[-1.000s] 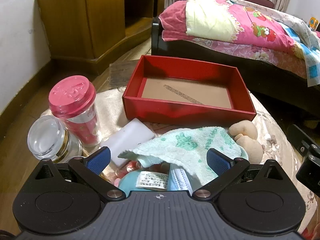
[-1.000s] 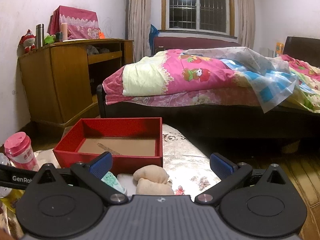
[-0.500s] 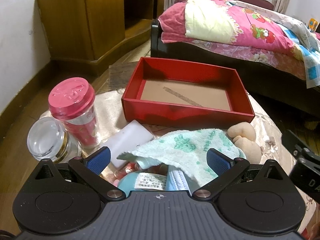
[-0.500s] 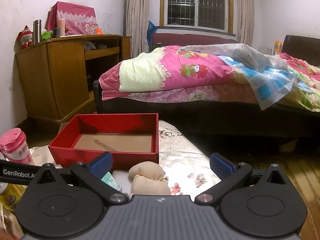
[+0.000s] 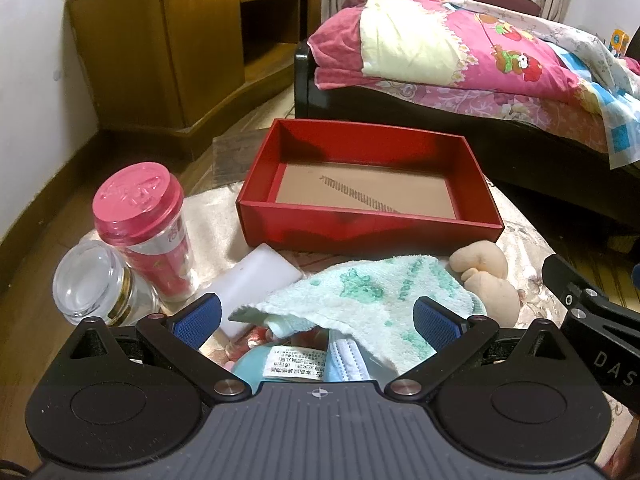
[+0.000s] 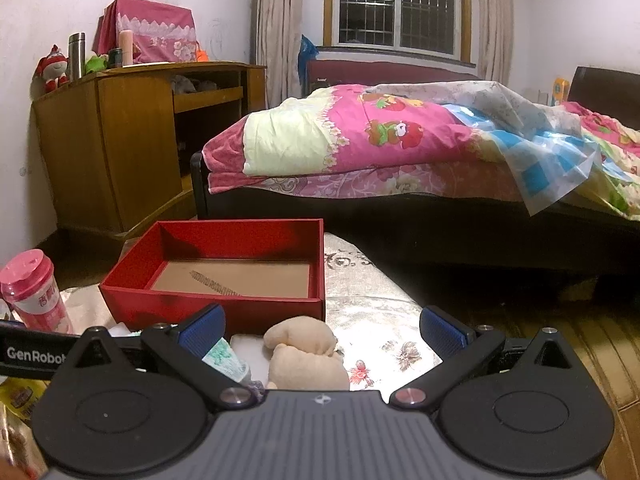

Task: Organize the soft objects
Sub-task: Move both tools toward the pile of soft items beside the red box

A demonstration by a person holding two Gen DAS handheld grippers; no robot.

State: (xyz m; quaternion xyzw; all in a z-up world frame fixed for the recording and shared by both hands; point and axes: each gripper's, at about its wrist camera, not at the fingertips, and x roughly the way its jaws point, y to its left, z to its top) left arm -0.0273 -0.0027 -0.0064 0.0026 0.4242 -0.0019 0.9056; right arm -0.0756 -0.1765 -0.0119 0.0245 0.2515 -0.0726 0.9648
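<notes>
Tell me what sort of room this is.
Most likely a bedroom in a home. A bed with a pink quilt stands under a curtained window, and a wooden cabinet by the wall carries a soft toy and a flask.

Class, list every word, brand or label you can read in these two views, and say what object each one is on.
"GenRobot" (cut off at the end): left gripper, side of its body, right wrist view.
"DAS" (cut off): right gripper, body, left wrist view.
White care label: printed lines, too small to read.
Pink-lidded cup: red characters, too blurred.
Yellow packet: print, unreadable.
</notes>
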